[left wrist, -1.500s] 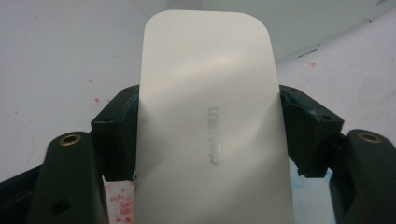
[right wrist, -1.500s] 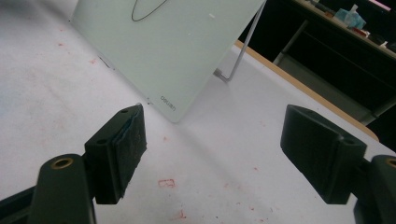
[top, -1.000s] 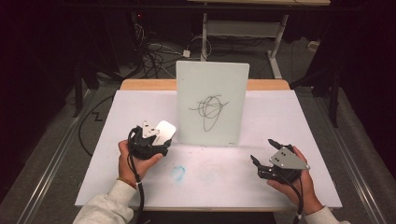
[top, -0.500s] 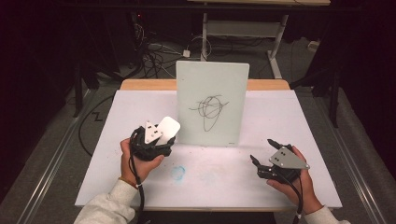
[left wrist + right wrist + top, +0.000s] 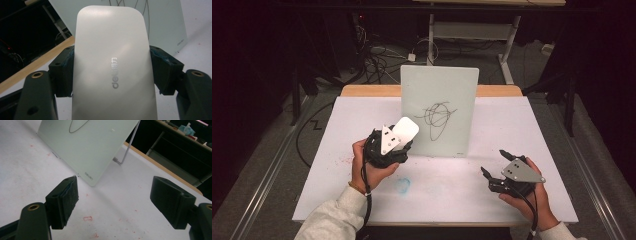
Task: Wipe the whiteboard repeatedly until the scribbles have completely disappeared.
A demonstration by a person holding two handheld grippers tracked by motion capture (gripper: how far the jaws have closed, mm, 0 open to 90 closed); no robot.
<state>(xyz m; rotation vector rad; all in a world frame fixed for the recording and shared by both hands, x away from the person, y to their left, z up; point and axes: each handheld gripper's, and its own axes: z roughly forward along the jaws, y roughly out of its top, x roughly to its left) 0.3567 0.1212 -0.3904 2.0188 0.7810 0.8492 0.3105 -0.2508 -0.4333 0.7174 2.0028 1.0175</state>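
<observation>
we note left gripper (image 5: 401, 142) clamps the eraser (image 5: 111, 65) near the whiteboard (image 5: 439, 112); scribble (image 5: 438, 117) unwiped; right gripper (image 5: 494, 170) gapes empty.

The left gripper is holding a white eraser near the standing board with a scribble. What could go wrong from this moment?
1. The whiteboard stands only on a thin wire leg; pushing the eraser against it might tip it or slide it back, since the right gripper is open and away from it.
2. The left gripper pinches the eraser by its smooth sides, so it may slip or twist under wiping pressure.
</observation>
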